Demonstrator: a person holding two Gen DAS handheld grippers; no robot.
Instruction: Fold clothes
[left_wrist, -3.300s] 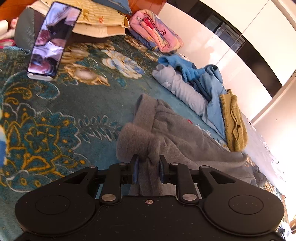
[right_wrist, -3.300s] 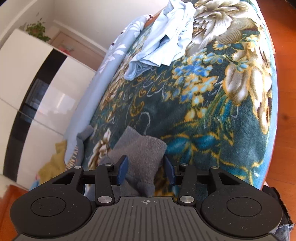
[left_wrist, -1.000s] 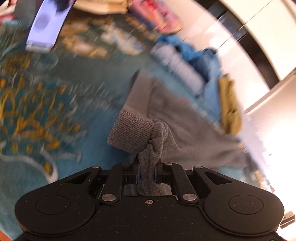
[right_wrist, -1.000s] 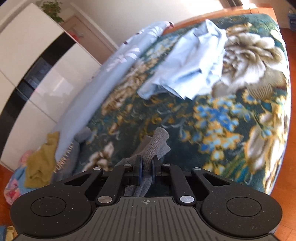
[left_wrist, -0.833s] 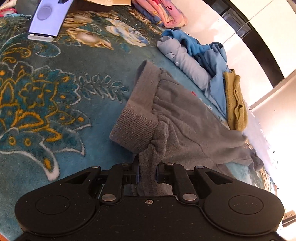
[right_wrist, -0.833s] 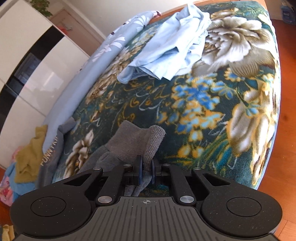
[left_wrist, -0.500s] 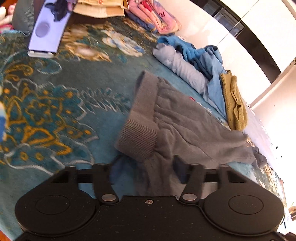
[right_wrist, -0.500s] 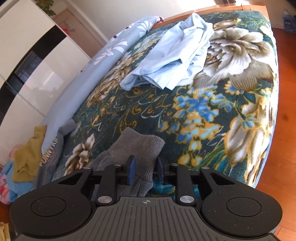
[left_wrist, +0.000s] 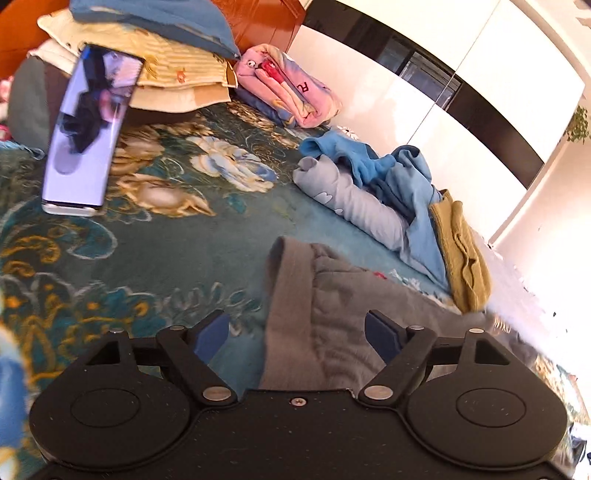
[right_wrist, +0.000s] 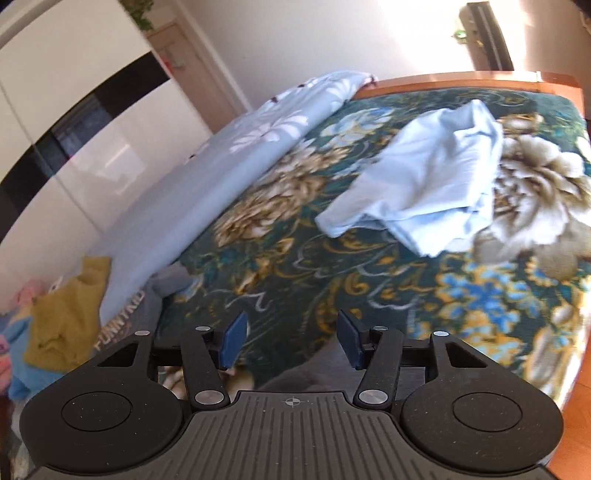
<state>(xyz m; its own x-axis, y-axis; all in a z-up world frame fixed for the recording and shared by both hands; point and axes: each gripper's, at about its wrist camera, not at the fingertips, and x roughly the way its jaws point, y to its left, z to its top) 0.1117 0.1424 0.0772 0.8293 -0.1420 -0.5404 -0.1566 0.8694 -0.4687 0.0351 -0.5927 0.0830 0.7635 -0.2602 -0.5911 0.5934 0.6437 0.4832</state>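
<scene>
Left wrist view, far left: we see a phone propped upright on the floral blanket, with stacked pillows behind it.
Left gripper: our jaws stand wide apart and clamp nothing.
Grey trousers: they lie flat on the blanket, the ribbed waistband running between our fingers, and neither blue pad touches the cloth as far as we can tell.
Further right: we see a rolled pink quilt, then a heap of blue garments, then a mustard garment touching that heap, all beyond the trousers near the white wardrobe.
Right wrist view, far left: the mustard garment lies beside a grey piece with printed lettering.
Pale floral sheet: it runs along the blanket's edge by the wardrobe.
Right gripper: our jaws are parted and hold nothing; a dark grey patch of cloth shows just below them, though we cannot tell which part of the trousers it is.
Far right: a crumpled light blue shirt rests on the blanket, well apart from our fingers.
</scene>
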